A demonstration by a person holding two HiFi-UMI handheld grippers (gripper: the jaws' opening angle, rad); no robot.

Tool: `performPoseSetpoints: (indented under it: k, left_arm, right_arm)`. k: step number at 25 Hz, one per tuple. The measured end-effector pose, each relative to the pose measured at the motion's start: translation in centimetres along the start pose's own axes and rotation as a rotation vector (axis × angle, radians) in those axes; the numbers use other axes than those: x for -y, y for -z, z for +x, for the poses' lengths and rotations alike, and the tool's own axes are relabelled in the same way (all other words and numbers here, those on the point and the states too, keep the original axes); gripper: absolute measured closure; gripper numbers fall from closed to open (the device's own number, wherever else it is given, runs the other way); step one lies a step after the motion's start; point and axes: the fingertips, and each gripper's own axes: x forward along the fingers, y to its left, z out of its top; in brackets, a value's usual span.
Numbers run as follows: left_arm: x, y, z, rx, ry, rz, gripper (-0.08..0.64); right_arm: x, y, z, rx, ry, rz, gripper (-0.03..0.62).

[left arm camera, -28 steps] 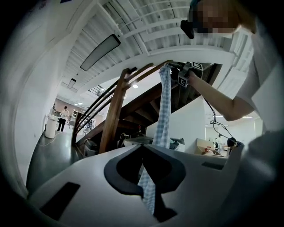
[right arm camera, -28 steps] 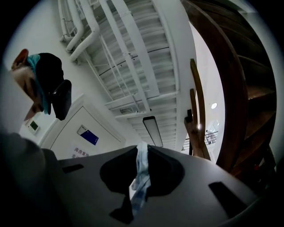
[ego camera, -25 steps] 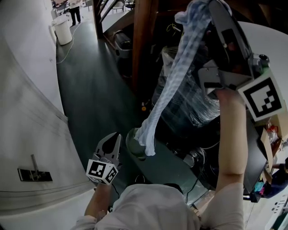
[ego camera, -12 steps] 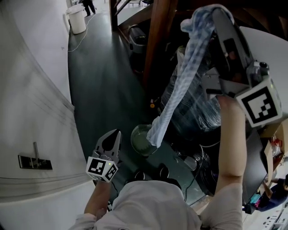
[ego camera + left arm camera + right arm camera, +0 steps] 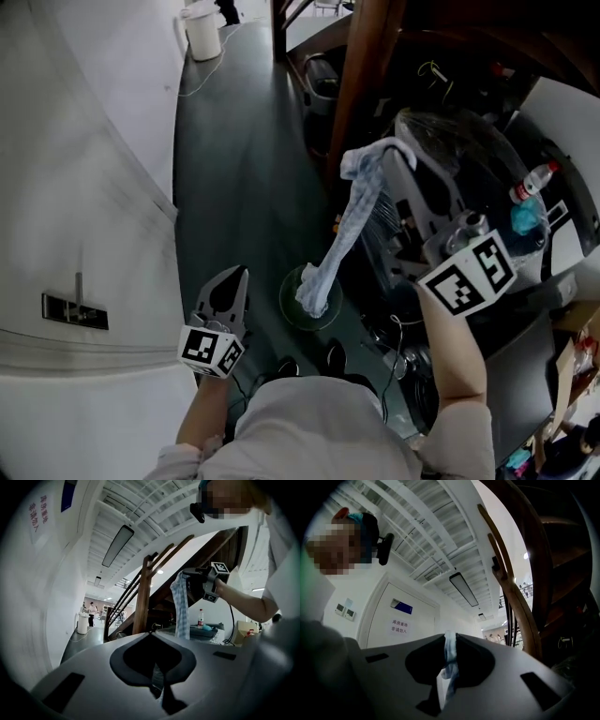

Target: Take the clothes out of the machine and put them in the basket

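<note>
Checked cloth (image 5: 349, 220) clamped in right tongs (image 5: 387, 153), hanging below them. Right tongs now lower than second ago. Cloth's tail, then dangling clear above basket (image 5: 287, 302), now reaches into it. Judgement: lowering nearly done, release comes next.

Left tongs (image 5: 240, 273) together, empty, just beside basket, on side away from right tongs.

Dark floor (image 5: 234, 169) beneath both. Bottle (image 5: 200, 618) on cluttered surface (image 5: 213, 632) beyond right tongs. White wall (image 5: 84, 187) outside left tongs. Wooden stairs (image 5: 361, 66) ahead of right tongs. White bucket (image 5: 202, 33) far ahead.

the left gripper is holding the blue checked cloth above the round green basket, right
No: the right gripper holds the blue-and-white checked cloth, as the right gripper view shows. The left gripper is empty. The cloth does hang above the round green basket.
</note>
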Motion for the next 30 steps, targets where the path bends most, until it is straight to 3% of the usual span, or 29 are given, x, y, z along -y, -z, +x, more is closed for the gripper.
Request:
performPoseSetpoints:
  k: [8, 15, 30]
  left_arm:
    - [2.5, 0.2, 2.1, -0.011, -0.131, 0.048, 0.54]
    - [4.5, 2.4, 2.9, -0.051, -0.223, 0.044, 0.54]
    - [0.8, 11.1, 4.3, -0.195, -0.127, -0.053, 0.538]
  right_arm:
    - [2.6, 12.1, -3.3, -0.193, -0.049, 0.094, 0.561]
    - [4.2, 19.9, -6.9, -0.32, -0.067, 0.161, 0.56]
    - [5.5, 33.0, -11.7, -0.559, 0.136, 0.187, 0.56]
